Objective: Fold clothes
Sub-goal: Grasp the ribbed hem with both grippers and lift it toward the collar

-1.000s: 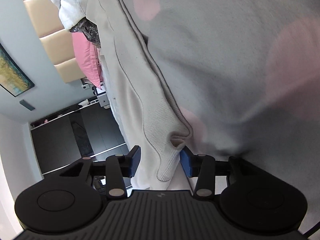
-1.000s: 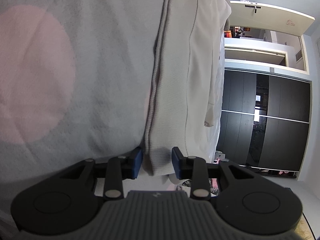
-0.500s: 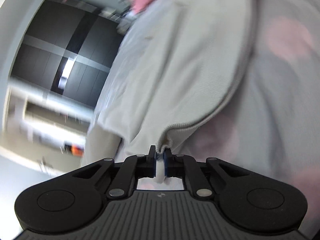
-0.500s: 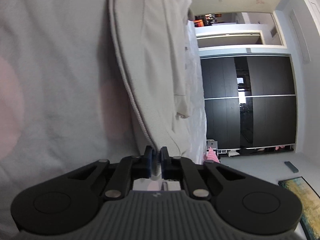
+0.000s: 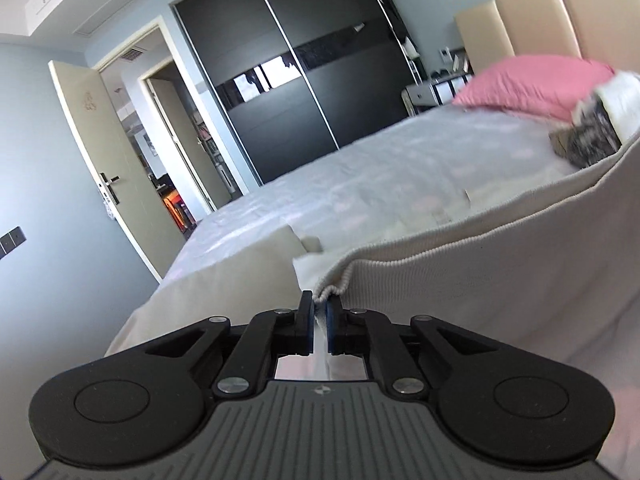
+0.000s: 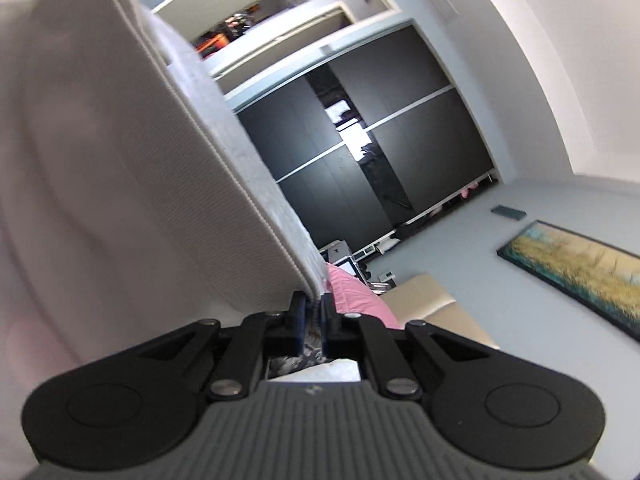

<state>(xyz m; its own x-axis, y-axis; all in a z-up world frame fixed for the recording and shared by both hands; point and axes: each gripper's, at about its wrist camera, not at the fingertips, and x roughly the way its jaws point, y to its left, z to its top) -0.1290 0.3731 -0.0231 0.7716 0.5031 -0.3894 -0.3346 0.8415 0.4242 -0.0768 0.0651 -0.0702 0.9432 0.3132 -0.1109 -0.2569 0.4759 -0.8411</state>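
A cream knit garment [image 5: 500,268] with a ribbed hem is lifted off the bed. My left gripper [image 5: 319,304] is shut on a corner of that hem, and the cloth stretches away to the right in the left wrist view. In the right wrist view the same cream garment [image 6: 100,168] fills the left half, its ribbed edge running down into my right gripper [image 6: 314,308], which is shut on it. Another part of the garment [image 5: 224,280] lies on the bed at the lower left.
The bed [image 5: 380,176] has a pale sheet with faint pink spots, a pink pillow [image 5: 532,80] and a dark patterned item [image 5: 588,136] by the beige headboard [image 5: 560,12]. A black sliding wardrobe [image 5: 304,64], an open door [image 5: 104,120] and a wall painting [image 6: 572,268] surround it.
Both grippers went from open around the hem to shut on it, then lifted and swung the garment up, so the views now face the room instead of the sheet.
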